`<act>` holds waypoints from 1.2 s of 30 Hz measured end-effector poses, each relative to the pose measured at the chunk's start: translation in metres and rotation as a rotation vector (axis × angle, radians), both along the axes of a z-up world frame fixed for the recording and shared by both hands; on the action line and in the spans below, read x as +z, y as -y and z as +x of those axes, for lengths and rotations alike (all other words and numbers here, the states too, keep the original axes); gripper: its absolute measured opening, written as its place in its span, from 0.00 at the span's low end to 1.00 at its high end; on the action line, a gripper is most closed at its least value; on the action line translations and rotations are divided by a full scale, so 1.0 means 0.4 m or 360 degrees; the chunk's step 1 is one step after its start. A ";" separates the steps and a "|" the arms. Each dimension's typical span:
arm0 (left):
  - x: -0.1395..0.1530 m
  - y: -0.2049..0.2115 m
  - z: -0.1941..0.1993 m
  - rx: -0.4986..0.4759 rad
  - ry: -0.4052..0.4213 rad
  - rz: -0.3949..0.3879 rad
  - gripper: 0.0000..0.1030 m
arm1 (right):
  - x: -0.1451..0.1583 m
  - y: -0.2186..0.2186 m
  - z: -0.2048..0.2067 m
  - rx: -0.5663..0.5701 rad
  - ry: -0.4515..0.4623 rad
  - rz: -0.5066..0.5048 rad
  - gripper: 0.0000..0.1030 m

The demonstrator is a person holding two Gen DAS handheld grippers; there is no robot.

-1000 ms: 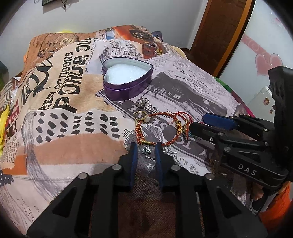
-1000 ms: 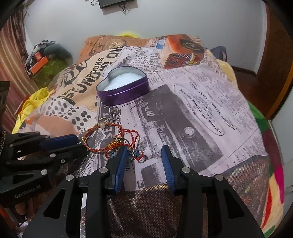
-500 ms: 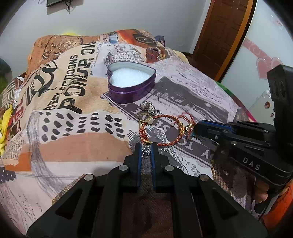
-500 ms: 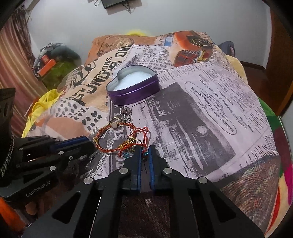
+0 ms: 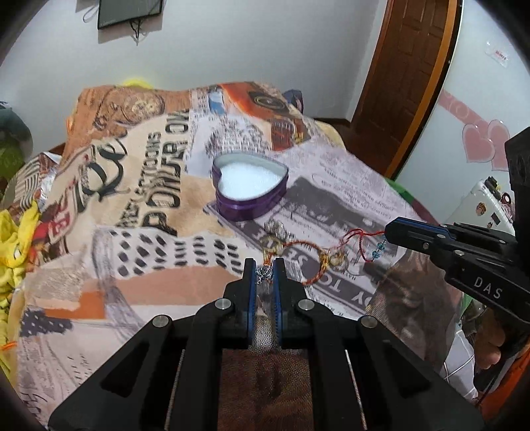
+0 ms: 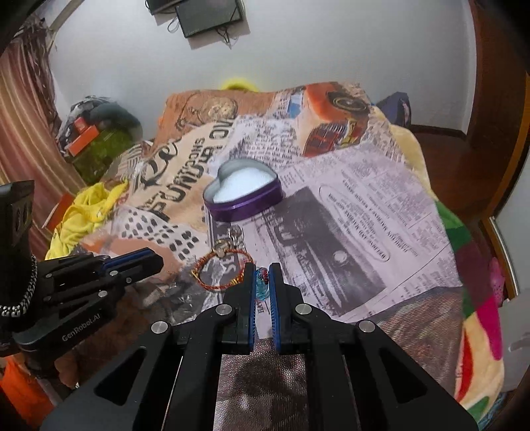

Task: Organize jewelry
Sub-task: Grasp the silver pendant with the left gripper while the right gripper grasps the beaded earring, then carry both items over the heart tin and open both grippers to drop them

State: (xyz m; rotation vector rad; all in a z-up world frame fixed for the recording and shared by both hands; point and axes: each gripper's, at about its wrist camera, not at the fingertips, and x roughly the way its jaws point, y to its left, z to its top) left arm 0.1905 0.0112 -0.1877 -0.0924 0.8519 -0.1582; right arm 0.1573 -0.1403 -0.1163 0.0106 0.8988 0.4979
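- The left gripper sits nearest the lens in the left wrist view, its two blue-padded fingers pinched on a small silver charm held right at the tips.
- The right gripper fills the foreground of the right wrist view, its fingers drawn close together and clamped on the blue beads at the end of a red thread.
- In the left wrist view the same right gripper reaches in from the right side, and the blue beads dangle just below its tip, with red thread looping off toward the bracelet.
- Just beyond both grippers lies the red-and-gold thread bracelet, spread on the printed blanket; a gold ring rests at its far-left end and another gold piece sits along its right part.
- A small silver piece lies on the blanket between the bracelet and the tin; what it is cannot be made out.
- Farther back stands the purple heart-shaped tin, open, with a white lining inside.
- To the left of the blanket is a heap of yellow cloth.
- At the back, a dark screen hangs on the pale wall, and a brown wooden door stands at the right.
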 end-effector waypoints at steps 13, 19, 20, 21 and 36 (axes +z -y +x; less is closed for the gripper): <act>0.115 -0.018 0.015 0.0004 0.0200 0.0043 0.08 | 0.102 -0.022 0.026 -0.0005 0.0210 0.0014 0.06; 0.138 -0.032 0.047 0.0005 0.0240 0.0059 0.08 | 0.131 -0.039 0.055 0.0004 0.0281 0.0024 0.06; 0.141 -0.034 0.054 0.0004 0.0245 0.0063 0.08 | 0.136 -0.040 0.059 0.0006 0.0286 0.0030 0.06; 0.144 -0.036 0.061 0.0003 0.0250 0.0067 0.08 | 0.138 -0.041 0.064 0.0009 0.0291 0.0036 0.06; 0.097 -0.034 0.186 -0.0030 0.0195 0.0102 0.08 | 0.119 -0.097 0.186 0.0072 0.0280 0.0036 0.07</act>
